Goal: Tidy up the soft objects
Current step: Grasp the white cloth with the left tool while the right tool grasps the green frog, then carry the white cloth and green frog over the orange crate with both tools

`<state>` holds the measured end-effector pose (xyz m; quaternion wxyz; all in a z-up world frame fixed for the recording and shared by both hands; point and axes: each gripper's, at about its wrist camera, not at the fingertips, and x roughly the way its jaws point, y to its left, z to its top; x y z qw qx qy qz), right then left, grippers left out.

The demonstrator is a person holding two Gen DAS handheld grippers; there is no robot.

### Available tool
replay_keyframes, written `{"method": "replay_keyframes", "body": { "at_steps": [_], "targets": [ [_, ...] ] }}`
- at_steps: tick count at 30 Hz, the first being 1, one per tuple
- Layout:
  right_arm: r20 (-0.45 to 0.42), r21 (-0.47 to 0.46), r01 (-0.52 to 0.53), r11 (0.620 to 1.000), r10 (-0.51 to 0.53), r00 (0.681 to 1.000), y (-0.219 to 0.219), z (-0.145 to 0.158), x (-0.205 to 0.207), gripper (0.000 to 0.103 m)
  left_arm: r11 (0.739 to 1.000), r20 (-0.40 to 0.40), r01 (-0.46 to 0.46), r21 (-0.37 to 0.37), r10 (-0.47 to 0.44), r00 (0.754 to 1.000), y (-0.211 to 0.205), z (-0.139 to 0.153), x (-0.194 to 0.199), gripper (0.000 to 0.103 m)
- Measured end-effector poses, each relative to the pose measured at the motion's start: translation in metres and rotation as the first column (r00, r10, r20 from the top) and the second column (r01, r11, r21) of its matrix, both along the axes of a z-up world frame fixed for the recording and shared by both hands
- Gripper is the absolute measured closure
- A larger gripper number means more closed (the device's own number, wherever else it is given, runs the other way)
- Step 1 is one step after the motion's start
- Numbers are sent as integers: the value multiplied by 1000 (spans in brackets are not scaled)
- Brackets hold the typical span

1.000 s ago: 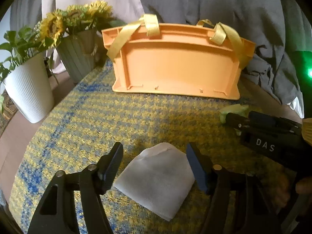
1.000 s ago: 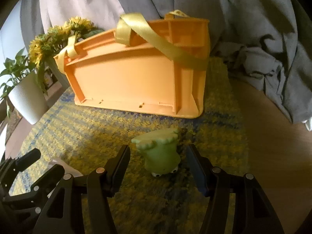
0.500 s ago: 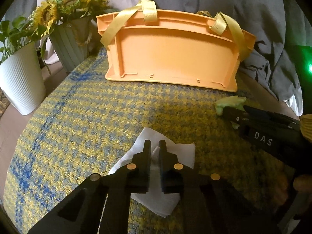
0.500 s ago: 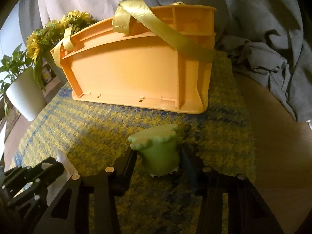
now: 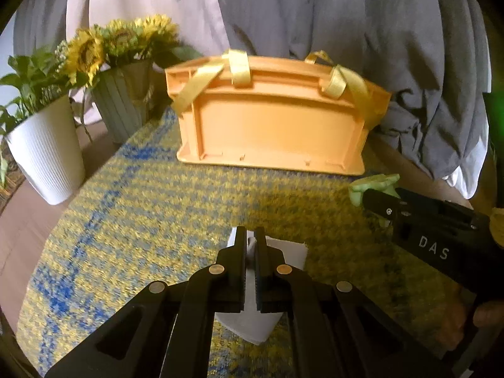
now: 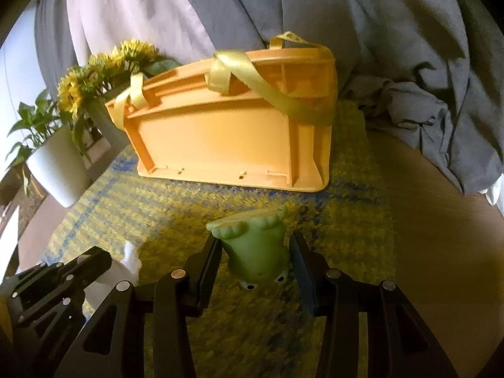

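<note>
A: Item one, landmark. What is recorded?

B: An orange basket (image 5: pixel 271 132) with yellow ribbon handles (image 5: pixel 239 67) is entered as standing on a yellow and blue woven cloth (image 5: pixel 151 214). All other places are given from it.

A: Item two, the left gripper (image 5: pixel 249 245)?

B: It is logged in front of the basket, near the middle of its long side. Its jaws are drawn together on a fold of the white cloth (image 5: pixel 283 252), which is pinched between them. The rest of that cloth is seen below and around the fingers; whether it is lifted clear of the woven cloth cannot be told, since the lower part is hidden by the gripper body.

A: Item three, the right gripper (image 6: pixel 255 252)?

B: It is listed in front of the basket's right-hand end. Its jaws are pressed against both sides of the green frog toy (image 6: pixel 255 252), which is held upside down, eyes toward the camera and feet toward the basket.

A: Are the two held items touching?

B: They are recorded as apart, the frog toy to the right of the white cloth, both on the near side of the basket.

A: Other entries?

B: A grey vase of sunflowers (image 5: pixel 119 47) is noted just left of the basket, and a white ribbed pot (image 5: pixel 47 157) with a green plant farther left. Grey fabric (image 5: pixel 393 31) is draped behind the basket.
</note>
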<state>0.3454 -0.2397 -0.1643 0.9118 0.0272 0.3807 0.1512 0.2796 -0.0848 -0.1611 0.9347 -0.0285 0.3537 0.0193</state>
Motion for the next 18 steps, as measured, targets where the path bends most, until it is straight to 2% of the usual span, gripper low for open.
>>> {"method": "replay_keyframes", "body": {
  "at_steps": [18],
  "targets": [
    [102, 53, 50, 997, -55, 993, 8, 59, -40, 57, 999, 164, 24, -23, -20, 986, 18, 64, -30, 97]
  ]
}}
